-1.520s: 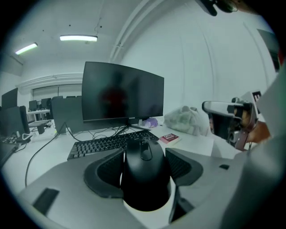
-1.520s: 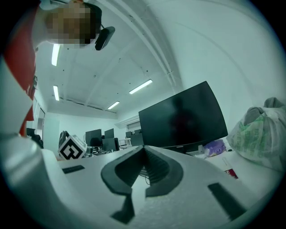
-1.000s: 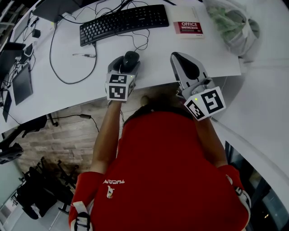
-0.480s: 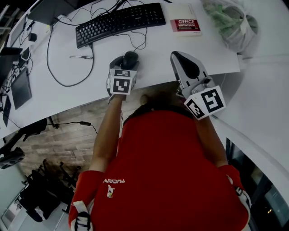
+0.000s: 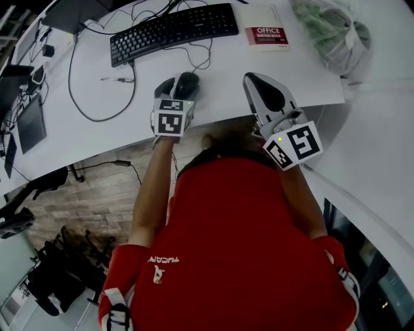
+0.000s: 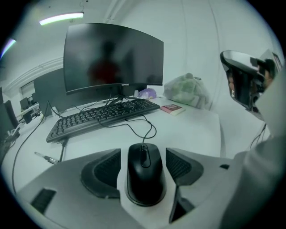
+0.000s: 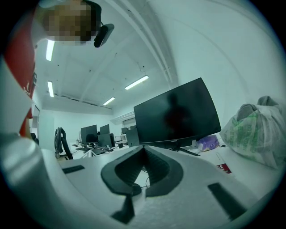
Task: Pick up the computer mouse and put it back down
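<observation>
While left gripper (image 6: pixel 143 154) straddles mouse (image 6: pixel 145 179), monitor (image 6: pixel 111 56) behind

Notebook (image 5: pixel 265 19), red label: "OFFICE WRITING BOOK". Monitor brand too small.

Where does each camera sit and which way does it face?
Head view: on the head, steeply down at the white desk; red-shirted torso, arms, left gripper, right gripper.
Left gripper view: low over the desk, along open jaws flanking the black computer mouse; right gripper at right.
Right gripper view: tilted upward along shut jaws; red sleeve at left.
Gripper views share the dark curved monitor.
</observation>
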Action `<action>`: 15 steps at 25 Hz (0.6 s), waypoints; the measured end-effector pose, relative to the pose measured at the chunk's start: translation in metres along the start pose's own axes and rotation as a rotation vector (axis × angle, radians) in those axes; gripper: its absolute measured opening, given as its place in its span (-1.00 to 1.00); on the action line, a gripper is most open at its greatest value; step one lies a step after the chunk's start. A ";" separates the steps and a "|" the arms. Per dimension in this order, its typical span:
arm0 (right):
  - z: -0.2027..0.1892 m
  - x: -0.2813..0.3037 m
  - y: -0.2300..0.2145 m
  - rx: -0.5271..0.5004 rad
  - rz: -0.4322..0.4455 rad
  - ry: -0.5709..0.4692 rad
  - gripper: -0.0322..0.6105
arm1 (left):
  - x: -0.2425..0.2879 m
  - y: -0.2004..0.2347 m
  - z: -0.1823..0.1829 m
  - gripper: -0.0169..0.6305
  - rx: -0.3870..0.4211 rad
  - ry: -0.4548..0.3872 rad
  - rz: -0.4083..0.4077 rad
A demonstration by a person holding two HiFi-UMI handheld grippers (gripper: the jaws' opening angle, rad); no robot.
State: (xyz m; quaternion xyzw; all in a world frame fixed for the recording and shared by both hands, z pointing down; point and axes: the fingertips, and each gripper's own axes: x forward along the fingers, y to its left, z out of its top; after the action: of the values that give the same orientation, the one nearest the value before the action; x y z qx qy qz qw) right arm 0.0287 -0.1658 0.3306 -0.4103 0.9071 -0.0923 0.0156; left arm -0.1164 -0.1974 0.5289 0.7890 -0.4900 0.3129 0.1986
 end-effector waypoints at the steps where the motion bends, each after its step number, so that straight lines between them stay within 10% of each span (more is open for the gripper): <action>1: 0.000 0.000 0.001 0.000 0.003 -0.001 -0.89 | -0.005 0.001 0.005 -0.06 -0.006 -0.017 0.002; 15: 0.019 0.000 0.019 -0.013 0.067 -0.052 -0.89 | -0.139 -0.018 0.128 -0.23 -0.086 -0.537 -0.054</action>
State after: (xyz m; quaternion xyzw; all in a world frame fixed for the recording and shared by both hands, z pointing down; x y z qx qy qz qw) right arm 0.0163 -0.1567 0.3087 -0.3819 0.9203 -0.0748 0.0397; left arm -0.1067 -0.1781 0.3400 0.8473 -0.5168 0.0662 0.1032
